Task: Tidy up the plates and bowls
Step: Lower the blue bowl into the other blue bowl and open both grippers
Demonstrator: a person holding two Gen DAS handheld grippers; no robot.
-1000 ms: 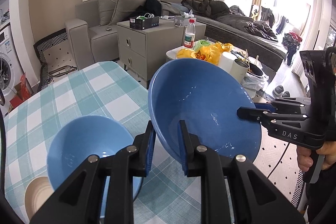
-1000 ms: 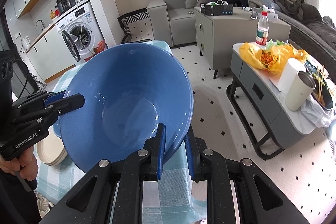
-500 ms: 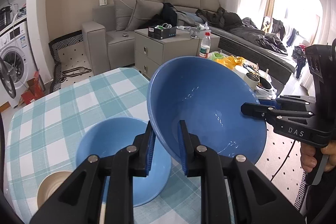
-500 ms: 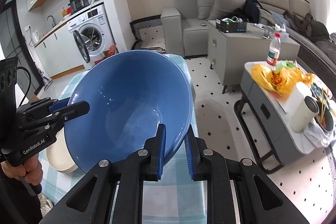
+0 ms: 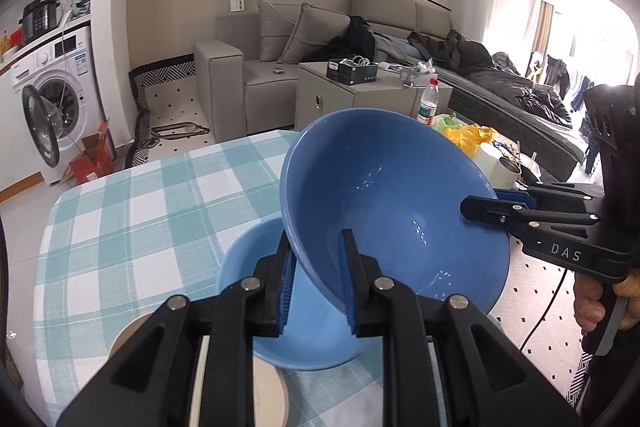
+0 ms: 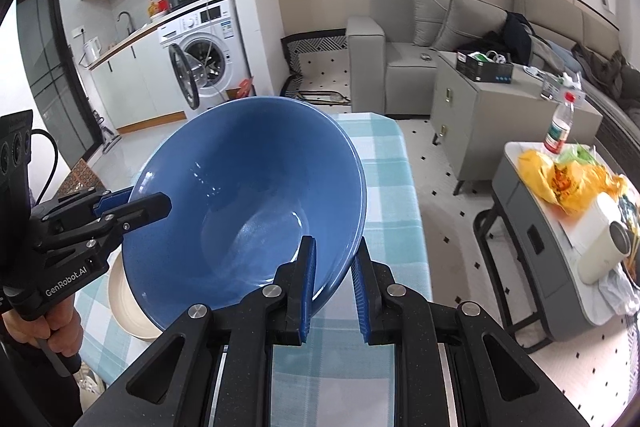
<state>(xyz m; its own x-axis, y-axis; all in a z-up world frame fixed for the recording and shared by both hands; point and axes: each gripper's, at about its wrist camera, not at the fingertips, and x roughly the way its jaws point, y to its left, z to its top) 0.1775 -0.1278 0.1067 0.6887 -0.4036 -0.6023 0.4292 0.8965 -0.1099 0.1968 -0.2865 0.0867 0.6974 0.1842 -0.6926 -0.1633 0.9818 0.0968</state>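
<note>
You had the big blue bowl [image 5: 392, 203] off the table, tilted, its rim pinched on two sides; the left gripper [image 5: 316, 283] was clamped on the near rim, one finger inside the bowl and one outside, and the right gripper [image 6: 334, 291] was clamped the same way on the opposite rim, both nearly closed with only the bowl's wall between the pads; the bowl hung above the smaller blue bowl [image 5: 256, 267], which sat on the checked tablecloth [image 5: 132, 211] just beside a cream plate [image 5: 264, 391]; to my eye the step in hand was nesting the big bowl with the small one or setting it down close by, so you did best to level it first, bring both hands down together at one pace, and keep both grips tight until the base was resting; a thin glazed rim held by narrow pads could have slipped or twisted if one hand had led; letting go one side at a time would have been the safer finish. Counted: two blue bowls, one big and one smaller; one cream plate showing, though whether more lay beneath it I could not tell; two grippers, each in a hand.
</note>
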